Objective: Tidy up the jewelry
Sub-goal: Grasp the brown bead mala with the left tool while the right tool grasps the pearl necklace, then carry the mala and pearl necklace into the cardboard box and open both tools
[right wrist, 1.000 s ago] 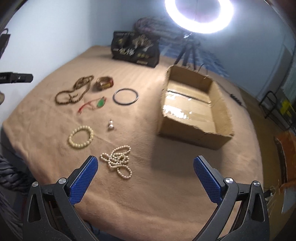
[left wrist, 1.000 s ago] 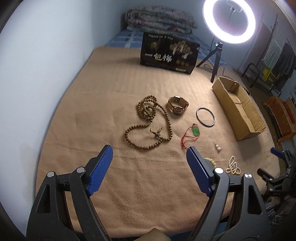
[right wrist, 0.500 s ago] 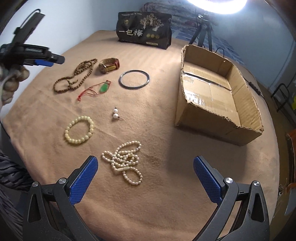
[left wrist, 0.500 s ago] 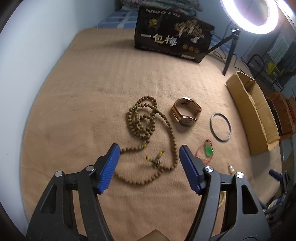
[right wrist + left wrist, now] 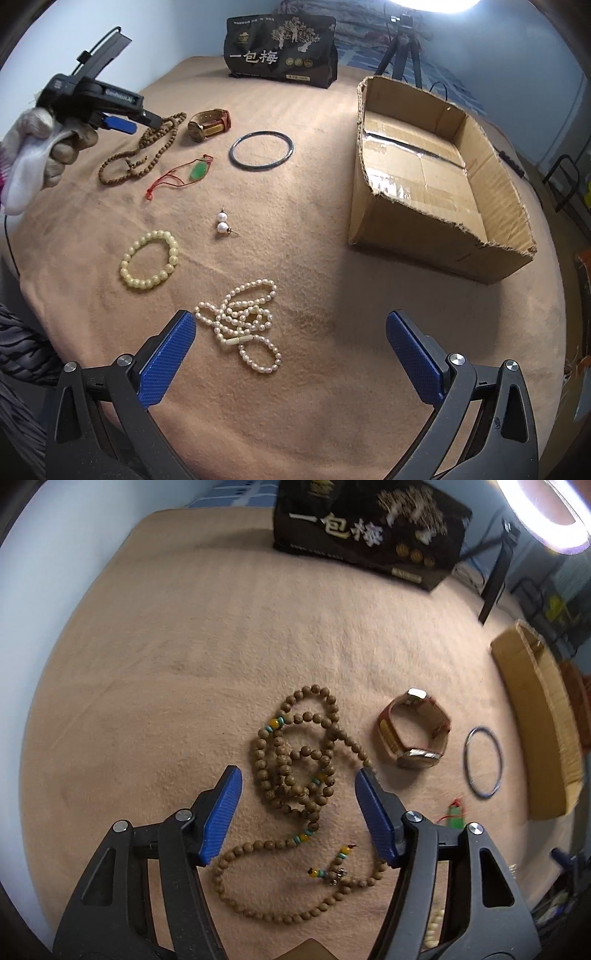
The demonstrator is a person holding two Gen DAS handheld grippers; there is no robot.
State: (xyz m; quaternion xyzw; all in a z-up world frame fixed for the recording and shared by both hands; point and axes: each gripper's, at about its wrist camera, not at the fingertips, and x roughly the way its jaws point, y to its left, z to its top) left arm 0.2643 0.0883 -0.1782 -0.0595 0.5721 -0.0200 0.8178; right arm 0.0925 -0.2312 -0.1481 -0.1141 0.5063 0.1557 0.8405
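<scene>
wooden bead necklace (image 5: pixel 295 775) lengthwise between left gripper (image 5: pixel 298 799) jaws, untouched

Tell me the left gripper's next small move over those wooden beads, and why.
Probably lower it a little further, then close. The left gripper, whose jaws have just been closing, stands open above the bunched coils of the wooden bead necklace, which lies between its pads untouched on the tan blanket. The cardboard box is empty.

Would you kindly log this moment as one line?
left gripper: jaws closing, straddling wooden beads | right gripper: open | box: empty
</scene>
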